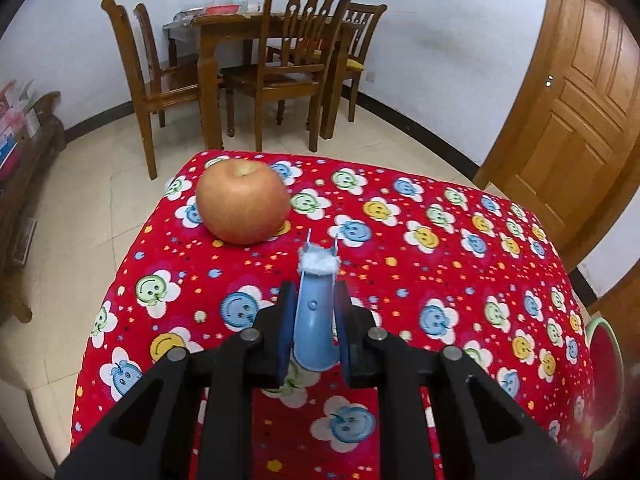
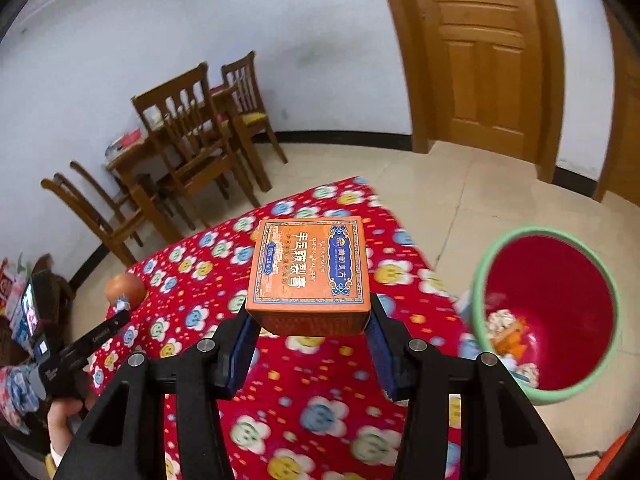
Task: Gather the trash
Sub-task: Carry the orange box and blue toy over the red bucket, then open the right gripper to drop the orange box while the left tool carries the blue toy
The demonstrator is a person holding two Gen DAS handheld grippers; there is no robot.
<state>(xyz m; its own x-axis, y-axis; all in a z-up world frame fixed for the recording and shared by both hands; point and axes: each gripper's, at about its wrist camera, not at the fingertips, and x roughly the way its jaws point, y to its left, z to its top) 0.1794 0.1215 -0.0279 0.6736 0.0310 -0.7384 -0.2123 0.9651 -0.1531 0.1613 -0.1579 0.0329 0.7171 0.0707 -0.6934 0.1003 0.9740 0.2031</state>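
Observation:
My left gripper is shut on a small blue plastic piece with two prongs and a tuft of white fluff at its far end, held above the red flowered tablecloth. My right gripper is shut on an orange cardboard box with blue and gold print, lifted over the table. A red bin with a green rim stands on the floor to the right of the box, with paper scraps and orange bits inside. The bin also shows at the right edge of the left wrist view.
An apple lies on the far left of the table, just beyond the left gripper, which a hand holds. Wooden chairs and a dining table stand behind. A wooden door is at the right.

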